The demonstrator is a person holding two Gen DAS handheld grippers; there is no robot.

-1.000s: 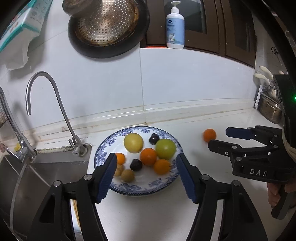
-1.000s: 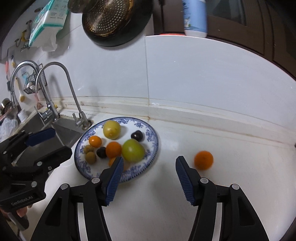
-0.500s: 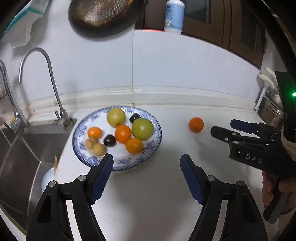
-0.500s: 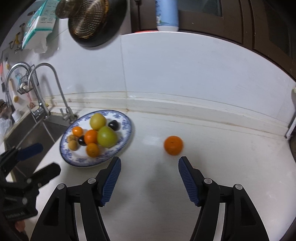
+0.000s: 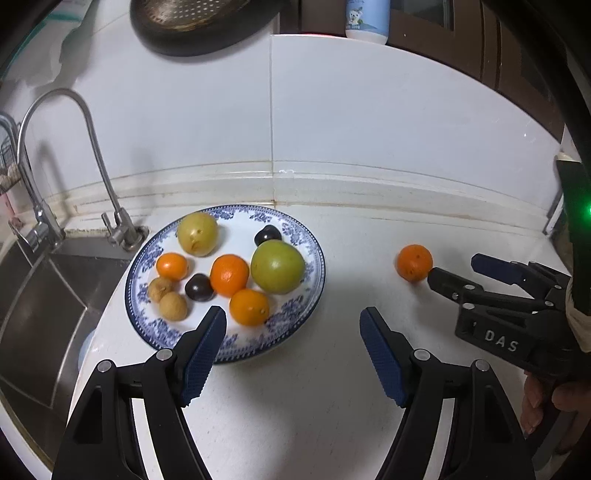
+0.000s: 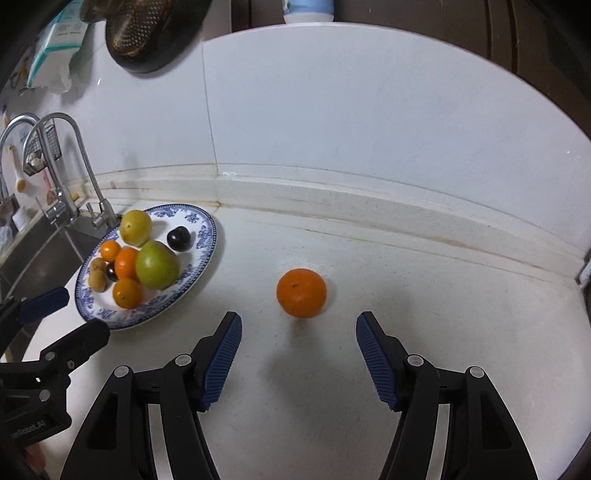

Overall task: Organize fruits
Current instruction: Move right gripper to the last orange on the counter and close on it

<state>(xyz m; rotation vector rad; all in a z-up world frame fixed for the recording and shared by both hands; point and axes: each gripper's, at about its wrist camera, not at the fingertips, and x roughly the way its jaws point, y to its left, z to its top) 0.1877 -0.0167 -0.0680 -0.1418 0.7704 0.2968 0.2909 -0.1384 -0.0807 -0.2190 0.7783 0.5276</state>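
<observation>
A lone orange (image 6: 301, 292) lies on the white counter, just ahead of my open right gripper (image 6: 298, 325) and centred between its fingers. It also shows in the left wrist view (image 5: 414, 262), with the right gripper (image 5: 458, 269) close beside it. A blue-patterned plate (image 5: 295, 317) holds several fruits: a green apple (image 5: 277, 266), a yellow one (image 5: 197, 233), oranges, dark plums and small brown fruits. My left gripper (image 5: 291, 325) is open and empty, at the plate's near rim. The plate also shows in the right wrist view (image 6: 199, 273).
A sink (image 5: 33, 295) with a curved tap (image 5: 118, 229) lies left of the plate. The tiled wall (image 5: 332, 129) backs the counter. A pan (image 5: 199, 22) and a lotion bottle (image 5: 367, 18) sit above. A metal item stands at the far right (image 5: 557, 221).
My right gripper has swung right and moved toward the lone orange, which now sits centred between its fingers. My left gripper has pulled back from over the plate and shifted right.
</observation>
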